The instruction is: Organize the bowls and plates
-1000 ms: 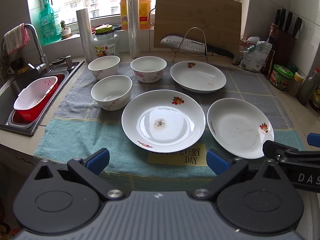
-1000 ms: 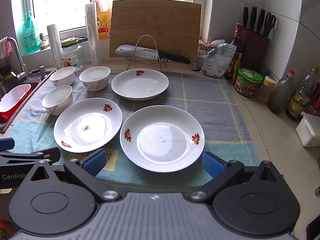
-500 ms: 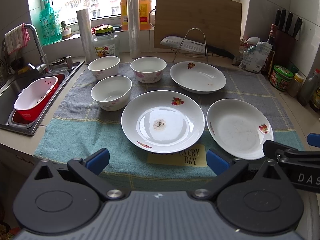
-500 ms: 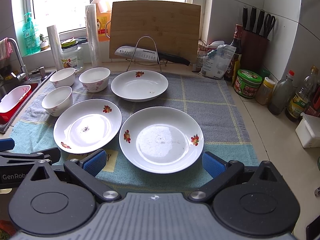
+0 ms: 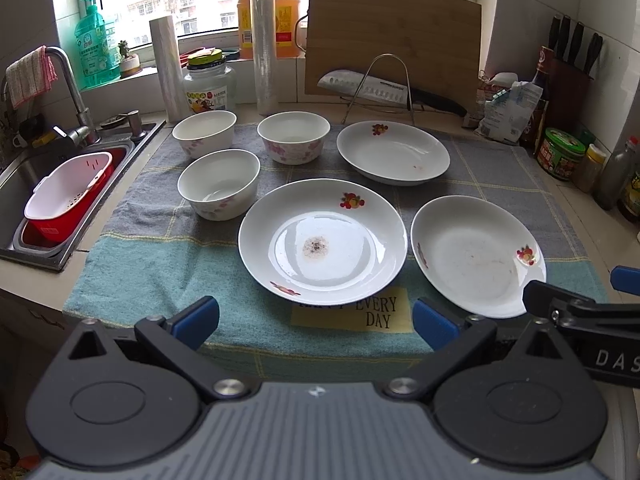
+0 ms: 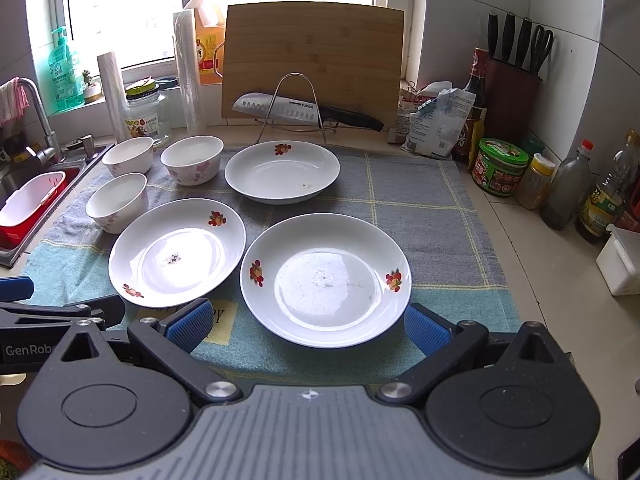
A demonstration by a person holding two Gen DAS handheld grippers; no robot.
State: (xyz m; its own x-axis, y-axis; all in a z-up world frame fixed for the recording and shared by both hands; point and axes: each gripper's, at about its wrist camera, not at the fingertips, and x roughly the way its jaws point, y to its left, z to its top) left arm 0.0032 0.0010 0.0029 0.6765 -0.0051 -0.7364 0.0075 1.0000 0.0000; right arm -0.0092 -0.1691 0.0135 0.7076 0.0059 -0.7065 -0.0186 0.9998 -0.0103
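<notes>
1. Left gripper [image 5: 316, 316] is hovering with fingers spread wide, holding nothing; the middle plate [image 5: 322, 241] is sitting just ahead of it, between the pads, apart from them.
2. Right gripper [image 6: 306, 324] is also gaping and empty; the right plate [image 6: 325, 278] is lying just ahead of it, its near rim reaching in between the blue pads.
3. Third plate [image 6: 282, 172] is sitting farther ahead of the right tool; three bowls [image 5: 218, 184] are clustering ahead-left of the left tool, all separate, nothing stacked yet.
4. Risk, my read: the plates are glazed, shallow and looking wet or soiled, so a rim pinch could be slipping. The middle and right plates are lying nearly rim to rim, so lifting one could be knocking the other.
5. Risk: both tools are working side by side, so they could be colliding when reaching inward.
6. Risk: the towel [image 5: 160, 260] is soft and could be bunching if a finger digs under a rim.
7. Surface: the towel is covering a kitchen counter; the sink [image 5: 24, 168] is sitting far left of the left tool.
8. Room: the cutting board [image 6: 312, 60] and knife [image 6: 296, 111] are standing far ahead under a bright window; jars and bottles are lining up right of the right tool.
</notes>
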